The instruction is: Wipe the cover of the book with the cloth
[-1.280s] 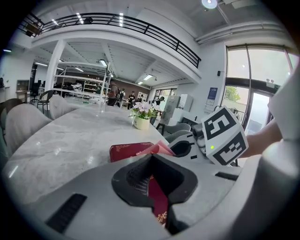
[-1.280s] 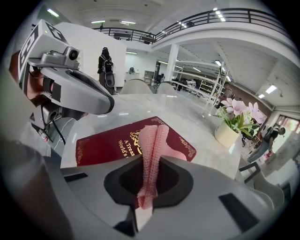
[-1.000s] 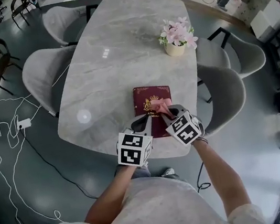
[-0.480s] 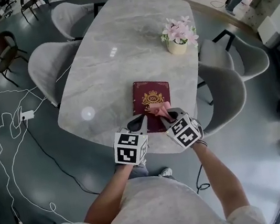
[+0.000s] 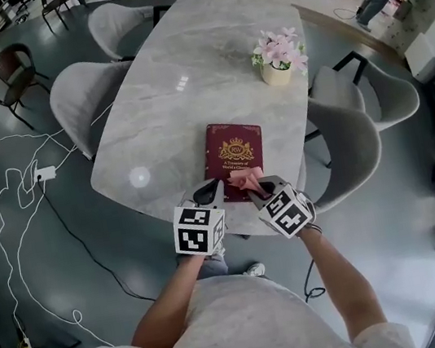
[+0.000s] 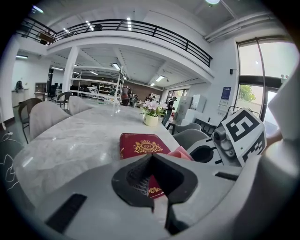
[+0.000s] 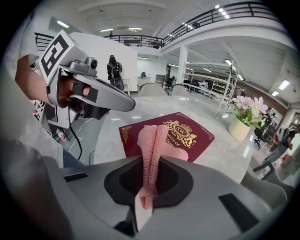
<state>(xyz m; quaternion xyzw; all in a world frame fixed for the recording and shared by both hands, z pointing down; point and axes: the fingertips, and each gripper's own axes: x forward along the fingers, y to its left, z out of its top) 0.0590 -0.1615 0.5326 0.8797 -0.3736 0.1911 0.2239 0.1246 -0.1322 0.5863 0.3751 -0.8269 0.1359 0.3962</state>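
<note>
Could drag the book (image 5: 234, 151), lying by the near table (image 5: 187, 91) edge, right off by snagging the cloth (image 7: 152, 140) on it without pinning the book down. Holds the right gripper (image 7: 149, 158) low over the book's near end, squeezed tight on the pink cloth. Holds the left gripper (image 6: 151, 155) just beside, closed on nothing.

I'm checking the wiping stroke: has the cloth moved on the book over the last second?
Yes. The cloth has slid down the book, from beside its gold crest toward its near edge.
</note>
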